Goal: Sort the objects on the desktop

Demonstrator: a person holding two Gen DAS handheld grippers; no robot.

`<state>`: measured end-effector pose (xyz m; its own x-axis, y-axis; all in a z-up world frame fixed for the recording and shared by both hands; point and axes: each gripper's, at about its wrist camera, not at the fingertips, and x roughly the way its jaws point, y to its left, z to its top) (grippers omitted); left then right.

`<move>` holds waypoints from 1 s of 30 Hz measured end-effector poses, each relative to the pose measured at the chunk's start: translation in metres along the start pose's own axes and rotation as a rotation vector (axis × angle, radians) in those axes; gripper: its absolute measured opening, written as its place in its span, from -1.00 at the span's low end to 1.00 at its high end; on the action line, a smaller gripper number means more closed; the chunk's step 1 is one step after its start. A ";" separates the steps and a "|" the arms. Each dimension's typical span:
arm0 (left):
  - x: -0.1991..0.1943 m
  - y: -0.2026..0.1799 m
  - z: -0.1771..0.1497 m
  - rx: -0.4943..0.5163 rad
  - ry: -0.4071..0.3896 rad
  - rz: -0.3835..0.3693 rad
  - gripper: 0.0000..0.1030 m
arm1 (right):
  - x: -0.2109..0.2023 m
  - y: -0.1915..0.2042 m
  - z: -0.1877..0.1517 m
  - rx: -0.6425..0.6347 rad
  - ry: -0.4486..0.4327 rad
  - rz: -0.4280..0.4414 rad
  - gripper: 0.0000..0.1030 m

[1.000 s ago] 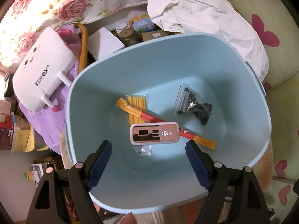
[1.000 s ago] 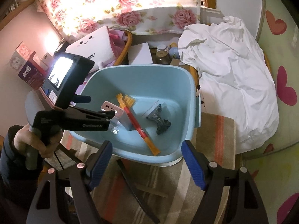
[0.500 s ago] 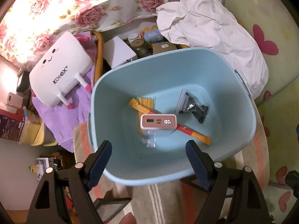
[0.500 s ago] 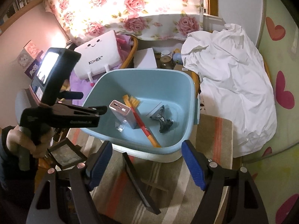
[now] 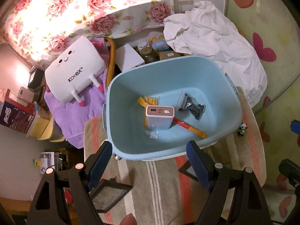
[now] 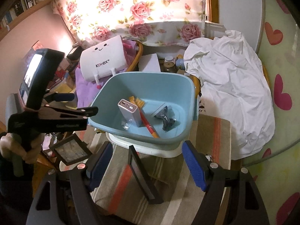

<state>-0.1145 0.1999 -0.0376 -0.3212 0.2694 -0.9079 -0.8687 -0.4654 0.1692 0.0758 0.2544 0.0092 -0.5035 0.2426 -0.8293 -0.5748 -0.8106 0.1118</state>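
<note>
A light blue tub [image 5: 221, 86] [image 6: 112, 86] stands on a striped mat. In it lie a pink-topped power bank [image 5: 159, 118] [image 6: 130, 112], a red and yellow stick [image 5: 189, 127] [image 6: 148, 125], a yellow packet [image 5: 150, 100], a bag of black parts [image 5: 193, 106] [image 6: 166, 119] and a small clear bag [image 5: 152, 134]. My left gripper [image 5: 150, 157] is open and empty, above the tub's near rim. My right gripper [image 6: 147, 159] is open and empty over the mat, with a black picture frame [image 6: 142, 176] standing between its fingers.
A second black frame [image 5: 110, 195] [image 6: 72, 151] lies at the mat's left edge. A small panda figure [image 5: 242, 128] stands right of the tub. A white Kotex pillow [image 5: 75, 75] on purple cloth and a white sheet [image 6: 232, 97] flank the tub. Boxes and jars crowd behind it.
My left gripper has pulled up and back from inside the tub, open and empty, leaving the power bank in it. My right gripper has also backed away a little.
</note>
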 end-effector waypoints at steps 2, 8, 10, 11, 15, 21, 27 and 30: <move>-0.010 -0.004 -0.007 -0.001 -0.017 0.010 0.64 | -0.006 0.001 -0.004 -0.003 -0.010 -0.004 0.56; -0.042 -0.017 -0.030 -0.023 -0.100 0.072 0.64 | -0.024 0.006 -0.019 -0.007 -0.037 -0.021 0.63; -0.053 -0.023 -0.040 -0.026 -0.126 0.089 0.64 | -0.030 0.007 -0.024 -0.006 -0.046 -0.025 0.68; -0.057 -0.024 -0.044 -0.029 -0.132 0.089 0.64 | -0.032 0.008 -0.027 -0.006 -0.050 -0.026 0.70; -0.077 -0.032 -0.067 -0.050 -0.159 0.089 0.64 | -0.046 0.010 -0.040 -0.004 -0.073 -0.036 0.78; -0.099 -0.039 -0.099 -0.096 -0.168 0.091 0.64 | -0.065 0.012 -0.061 0.004 -0.091 -0.036 0.78; -0.120 -0.044 -0.131 -0.128 -0.179 0.110 0.64 | -0.080 0.020 -0.082 -0.009 -0.098 -0.051 0.78; -0.125 -0.044 -0.142 -0.135 -0.174 0.118 0.64 | -0.088 0.024 -0.090 -0.009 -0.103 -0.068 0.78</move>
<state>0.0176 0.0672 0.0136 -0.4881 0.3423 -0.8029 -0.7666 -0.6079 0.2068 0.1646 0.1658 0.0353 -0.5276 0.3499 -0.7741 -0.6043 -0.7950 0.0525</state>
